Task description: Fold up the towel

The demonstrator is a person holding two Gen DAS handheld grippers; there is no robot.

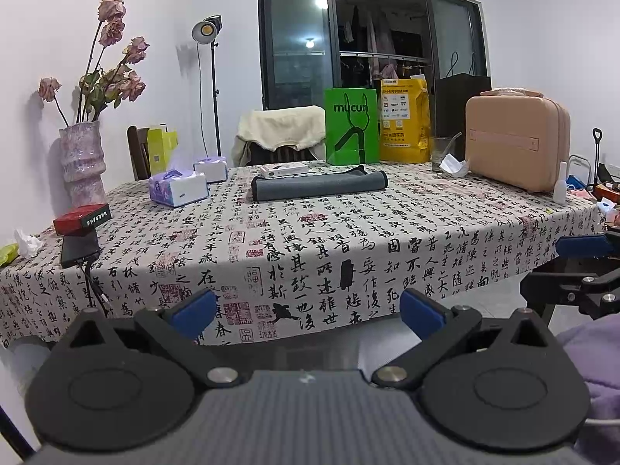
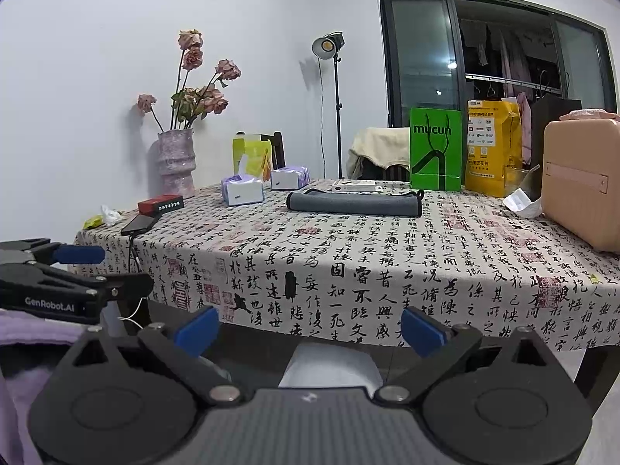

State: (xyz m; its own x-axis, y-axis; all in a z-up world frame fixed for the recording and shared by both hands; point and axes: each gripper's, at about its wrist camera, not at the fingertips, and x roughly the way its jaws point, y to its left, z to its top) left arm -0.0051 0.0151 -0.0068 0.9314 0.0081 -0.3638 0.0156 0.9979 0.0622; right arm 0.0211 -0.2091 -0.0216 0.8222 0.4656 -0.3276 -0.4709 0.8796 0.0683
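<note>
Pink suitcase (image 2: 581, 182) cut off by the right frame edge in the right wrist view. Black bag (image 1: 461, 108) mostly hidden behind the yellow bag (image 1: 405, 124) and suitcase. Chair (image 1: 283, 131) behind the table (image 1: 348, 232) covered by a cream cloth, frame barely visible. White box (image 1: 283, 169) just behind the grey towel (image 1: 319, 186): label too small to read. Right gripper (image 1: 589, 267) only partly in the left wrist view, clipped at the right edge. Far side of towel not visible, layer count unclear.

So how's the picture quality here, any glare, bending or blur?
Left wrist view: fisheye bows the table edge; the window reflects a ceiling light; the towel is sharp. Right wrist view: same bowing, dark corners, and the studio lamp glows without washing out.
</note>
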